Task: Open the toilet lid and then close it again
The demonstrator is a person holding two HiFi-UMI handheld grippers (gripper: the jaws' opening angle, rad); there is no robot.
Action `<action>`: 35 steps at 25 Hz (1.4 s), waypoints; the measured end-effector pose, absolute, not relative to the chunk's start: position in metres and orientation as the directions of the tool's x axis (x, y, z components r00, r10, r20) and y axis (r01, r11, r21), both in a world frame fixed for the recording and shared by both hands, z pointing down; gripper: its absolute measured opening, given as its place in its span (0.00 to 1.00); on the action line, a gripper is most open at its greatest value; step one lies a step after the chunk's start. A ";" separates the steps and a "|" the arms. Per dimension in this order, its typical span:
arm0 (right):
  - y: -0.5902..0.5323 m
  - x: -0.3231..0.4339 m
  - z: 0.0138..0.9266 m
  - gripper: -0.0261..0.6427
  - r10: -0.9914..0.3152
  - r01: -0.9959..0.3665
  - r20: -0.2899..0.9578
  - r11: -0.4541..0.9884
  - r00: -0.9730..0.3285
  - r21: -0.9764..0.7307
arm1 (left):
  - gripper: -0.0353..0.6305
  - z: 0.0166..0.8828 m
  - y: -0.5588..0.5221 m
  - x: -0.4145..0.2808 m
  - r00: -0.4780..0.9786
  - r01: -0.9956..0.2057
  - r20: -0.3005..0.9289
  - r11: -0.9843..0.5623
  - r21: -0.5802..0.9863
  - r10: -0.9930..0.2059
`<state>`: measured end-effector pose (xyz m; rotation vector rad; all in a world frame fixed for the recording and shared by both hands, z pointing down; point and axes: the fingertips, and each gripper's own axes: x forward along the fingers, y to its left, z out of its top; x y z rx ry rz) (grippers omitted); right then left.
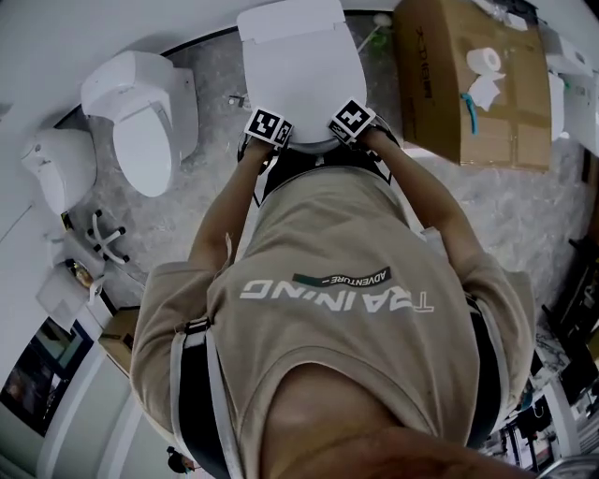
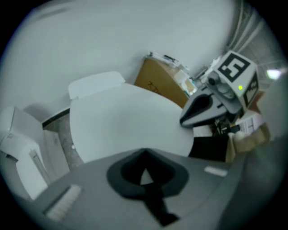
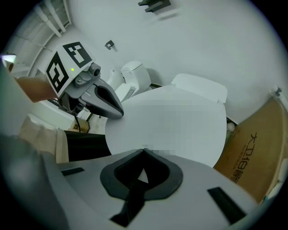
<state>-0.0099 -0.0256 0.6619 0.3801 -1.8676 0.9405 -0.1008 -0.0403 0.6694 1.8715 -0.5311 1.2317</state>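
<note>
The left gripper (image 2: 144,155) has its jaws drawn together, the tips meeting in a point with only a small triangular chink behind them and nothing held there. It sits at the front edge of the toilet lid (image 2: 130,121), on the side away from the cardboard box. I cannot tell whether the tips touch the lid. The right gripper (image 3: 143,155) is the same: jaws together, empty, and pointed at the lid's front edge on the side nearer the box. In the head view the two marker cubes lie side by side, near each other, over the front rim of the lid. Each gripper shows in the other's view, slanting in towards the lid.

The lid is down, a smooth white oval lying flat over the bowl. The white cistern (image 1: 290,19) stands behind it against the wall.

A large cardboard box (image 1: 468,84) stands on the speckled grey floor (image 1: 505,215) just beside the toilet. A toilet roll (image 1: 484,61) rests on top of the box. On the other side, a second white toilet (image 1: 145,117) stands near the wall with its lid also down.
</note>
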 end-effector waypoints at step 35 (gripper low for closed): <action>0.058 0.007 0.860 0.06 -0.004 -0.869 0.879 0.151 -0.477 -0.471 | 0.06 0.855 0.037 -0.118 0.293 -0.869 0.955 -0.401 0.289 0.054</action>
